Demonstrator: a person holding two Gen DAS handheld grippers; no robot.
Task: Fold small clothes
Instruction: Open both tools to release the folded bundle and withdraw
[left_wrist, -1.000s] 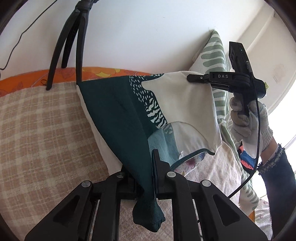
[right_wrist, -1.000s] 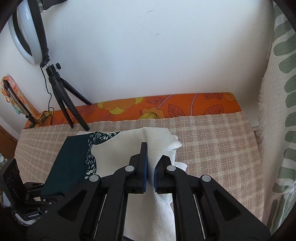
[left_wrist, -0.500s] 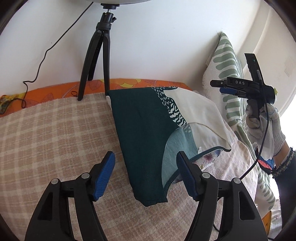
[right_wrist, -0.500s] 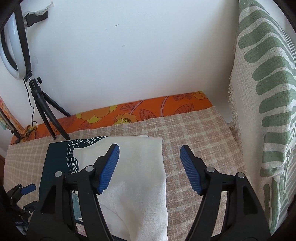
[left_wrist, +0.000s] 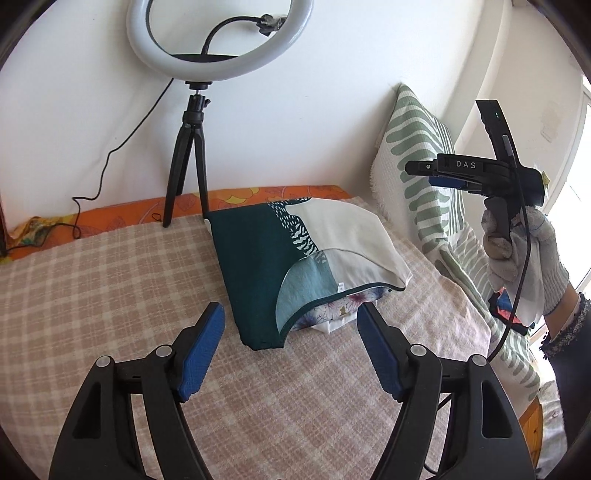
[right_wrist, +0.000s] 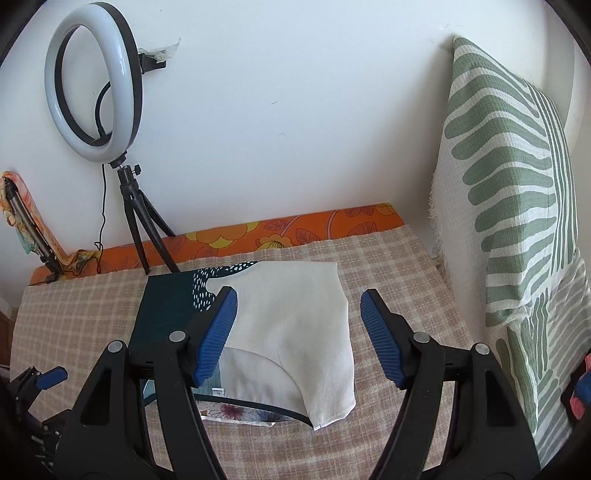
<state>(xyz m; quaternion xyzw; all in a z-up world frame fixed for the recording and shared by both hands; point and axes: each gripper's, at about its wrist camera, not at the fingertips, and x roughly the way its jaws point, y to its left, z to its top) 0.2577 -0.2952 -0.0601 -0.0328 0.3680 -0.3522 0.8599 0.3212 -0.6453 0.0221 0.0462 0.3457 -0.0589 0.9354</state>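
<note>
1. At the far left, a ring light (left_wrist: 220, 44) stands on a black tripod (left_wrist: 188, 162) against the white wall, with its feet at the back edge of the checked blanket (left_wrist: 92, 280).
2. The left gripper (left_wrist: 290, 343) hangs above the blanket. Its jaws are opening and already stand wide, and nothing is between the blue pads (left_wrist: 201, 350).
3. The folded garment (left_wrist: 295, 258), dark green on the left and white on the right, lies flat on the blanket in the middle, just beyond the left gripper. It rests on top of a floral cloth (left_wrist: 347, 302), whose edge shows under its near side.
4. The right gripper (right_wrist: 299, 332) is held above the white part of the garment; its jaws are wide apart and hold nothing. In the left wrist view, a gloved hand (left_wrist: 524, 266) carries it.
5. At the right, a cushion (right_wrist: 509, 206) with green leaf stripes leans on the wall.
</note>
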